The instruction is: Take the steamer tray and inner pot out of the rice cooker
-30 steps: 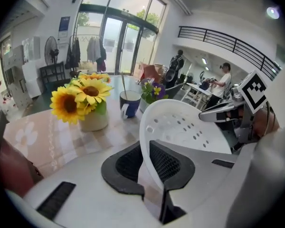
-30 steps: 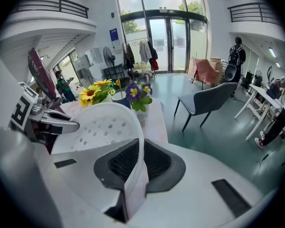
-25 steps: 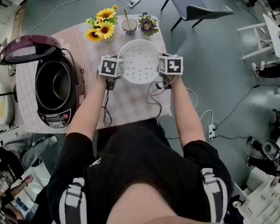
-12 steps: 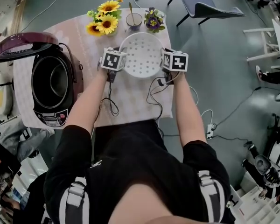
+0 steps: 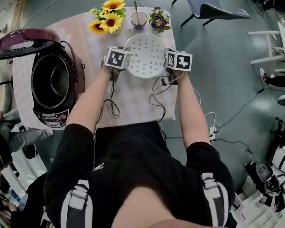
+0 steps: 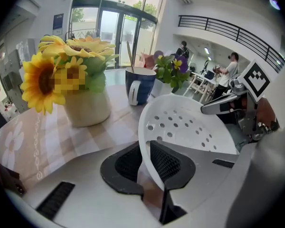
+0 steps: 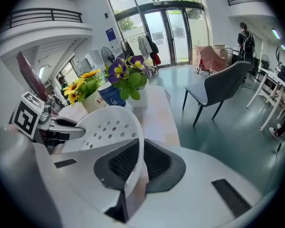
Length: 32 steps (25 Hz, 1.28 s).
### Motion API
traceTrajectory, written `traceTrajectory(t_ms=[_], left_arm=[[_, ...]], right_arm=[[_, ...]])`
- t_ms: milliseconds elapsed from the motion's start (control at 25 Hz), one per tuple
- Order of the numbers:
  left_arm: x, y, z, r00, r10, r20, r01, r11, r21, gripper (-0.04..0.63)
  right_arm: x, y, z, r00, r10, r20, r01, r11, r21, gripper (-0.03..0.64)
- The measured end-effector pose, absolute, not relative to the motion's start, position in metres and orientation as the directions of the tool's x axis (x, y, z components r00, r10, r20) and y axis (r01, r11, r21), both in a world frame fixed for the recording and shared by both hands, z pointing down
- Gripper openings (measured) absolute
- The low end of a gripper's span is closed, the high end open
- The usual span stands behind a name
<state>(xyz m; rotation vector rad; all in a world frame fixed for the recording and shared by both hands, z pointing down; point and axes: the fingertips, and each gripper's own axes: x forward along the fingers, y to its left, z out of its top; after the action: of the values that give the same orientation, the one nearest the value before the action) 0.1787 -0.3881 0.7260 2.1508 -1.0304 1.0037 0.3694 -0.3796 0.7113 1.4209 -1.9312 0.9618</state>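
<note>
Plastic looks light, stiff, slick; my left gripper [image 6: 148, 161] and right gripper [image 7: 138, 163] clamp opposite rims of the steamer tray [image 5: 146, 56].

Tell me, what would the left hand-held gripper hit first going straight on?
Probably the checked tablecloth, since the left hand-held gripper, clamped on the steamer tray, tilts downward; the blue mug stands beyond. Depth is unclear.
</note>
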Motion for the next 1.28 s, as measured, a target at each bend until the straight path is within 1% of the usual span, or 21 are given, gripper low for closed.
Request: traceTrajectory(t_ms=[200, 240, 280, 360, 520, 640, 720, 880, 1000, 1080, 1280], left_arm=[[0.177, -0.388, 0.719, 0.419, -0.411, 0.81, -0.81, -0.573, 0.128, 0.057], [0.176, -0.388, 0.715, 0.417, -0.425, 0.803, -0.81, -0.575, 0.117, 0.07], [0.174, -0.389, 0.71, 0.412, -0.447, 0.794, -0.813, -0.574, 0.098, 0.078], [0.167, -0.393, 0.697, 0.406, -0.491, 0.771, -0.818, -0.572, 0.067, 0.081], [0.155, -0.393, 0.656, 0.418, -0.578, 0.7, -0.832, -0.553, 0.041, 0.081], [0.145, -0.386, 0.616, 0.415, -0.664, 0.622, -0.849, -0.529, 0.001, 0.081], [0.14, -0.377, 0.588, 0.402, -0.716, 0.57, -0.851, -0.522, -0.054, 0.081], [0.133, -0.358, 0.523, 0.401, -0.808, 0.431, -0.854, -0.5, -0.143, 0.081], [0.127, -0.334, 0.47, 0.423, -0.852, 0.308, -0.861, -0.484, -0.158, 0.078], [0.123, -0.315, 0.433, 0.44, -0.868, 0.231, -0.869, -0.476, -0.136, 0.071], [0.115, -0.26, 0.344, 0.478, -0.877, 0.052, -0.868, -0.48, -0.127, 0.058]], right_arm=[[0.372, -0.381, 0.715, -0.255, -0.58, 0.773, -0.966, 0.188, -0.178, 0.035], [0.373, -0.382, 0.712, -0.262, -0.593, 0.762, -0.965, 0.185, -0.187, 0.035], [0.373, -0.382, 0.708, -0.27, -0.605, 0.749, -0.963, 0.181, -0.201, 0.066], [0.373, -0.384, 0.694, -0.274, -0.633, 0.724, -0.962, 0.172, -0.214, 0.074], [0.369, -0.392, 0.645, -0.258, -0.715, 0.65, -0.966, 0.182, -0.183, 0.077], [0.356, -0.392, 0.596, -0.281, -0.797, 0.535, -0.958, 0.2, -0.206, 0.075], [0.347, -0.385, 0.561, -0.292, -0.847, 0.444, -0.953, 0.22, -0.207, 0.075], [0.326, -0.365, 0.489, -0.272, -0.927, 0.259, -0.961, 0.246, -0.13, 0.075], [0.303, -0.339, 0.436, -0.273, -0.954, 0.121, -0.962, 0.268, -0.053, 0.075], [0.288, -0.318, 0.401, -0.284, -0.958, 0.037, -0.959, 0.283, -0.028, 0.075], [0.261, -0.264, 0.327, -0.285, -0.952, -0.108, -0.957, 0.29, -0.025, 0.072]])
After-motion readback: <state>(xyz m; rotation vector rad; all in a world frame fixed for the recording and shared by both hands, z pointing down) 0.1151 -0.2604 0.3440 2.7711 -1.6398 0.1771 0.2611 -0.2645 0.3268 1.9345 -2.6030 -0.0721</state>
